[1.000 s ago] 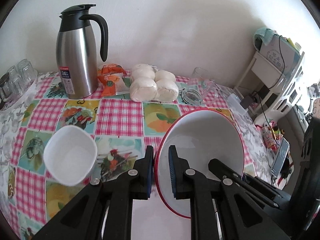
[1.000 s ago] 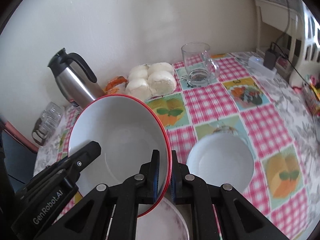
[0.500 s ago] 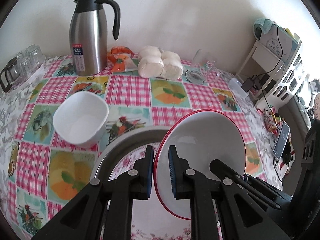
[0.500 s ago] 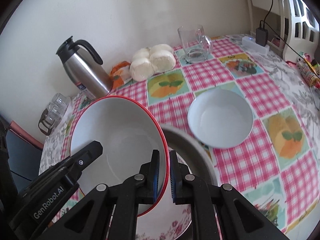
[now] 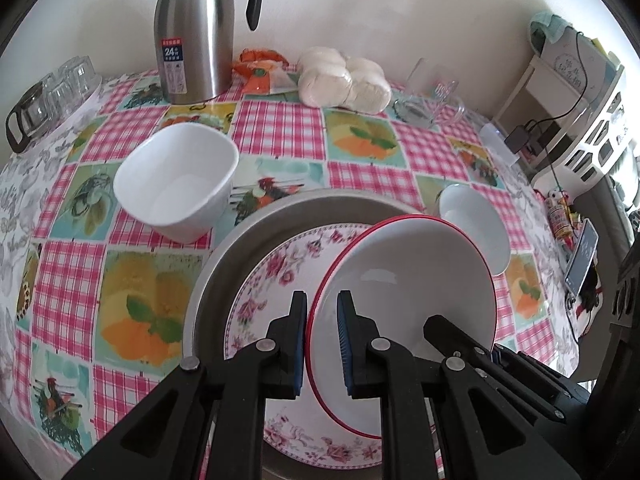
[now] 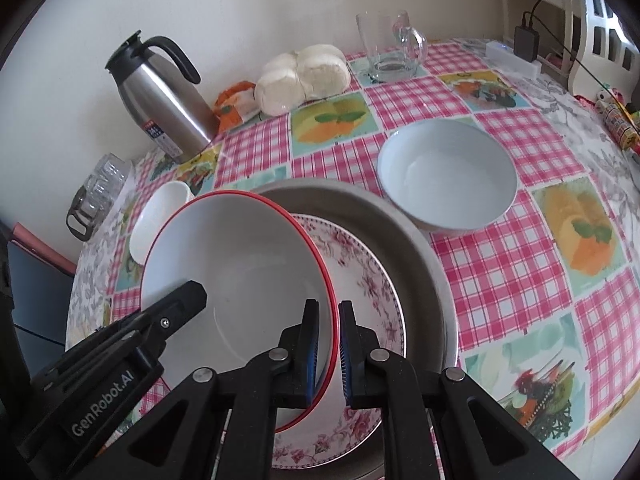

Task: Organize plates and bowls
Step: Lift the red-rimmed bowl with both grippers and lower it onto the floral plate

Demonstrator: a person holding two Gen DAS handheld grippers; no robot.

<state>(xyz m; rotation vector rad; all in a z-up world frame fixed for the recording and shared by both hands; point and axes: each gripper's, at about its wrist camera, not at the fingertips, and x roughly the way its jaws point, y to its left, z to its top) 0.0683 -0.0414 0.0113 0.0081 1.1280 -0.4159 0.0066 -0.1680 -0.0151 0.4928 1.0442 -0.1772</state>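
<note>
Two steep close views, opposite sides of red-rimmed bowl [image 5: 404, 280].

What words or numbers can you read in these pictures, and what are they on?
"24": on the blue and red label of the steel jug; the small print beneath it is too blurred to read.
"GenRobot.AI": on the black body of the left gripper, in the right wrist view.
The writing on the white shelf unit is too blurred to read.
</note>
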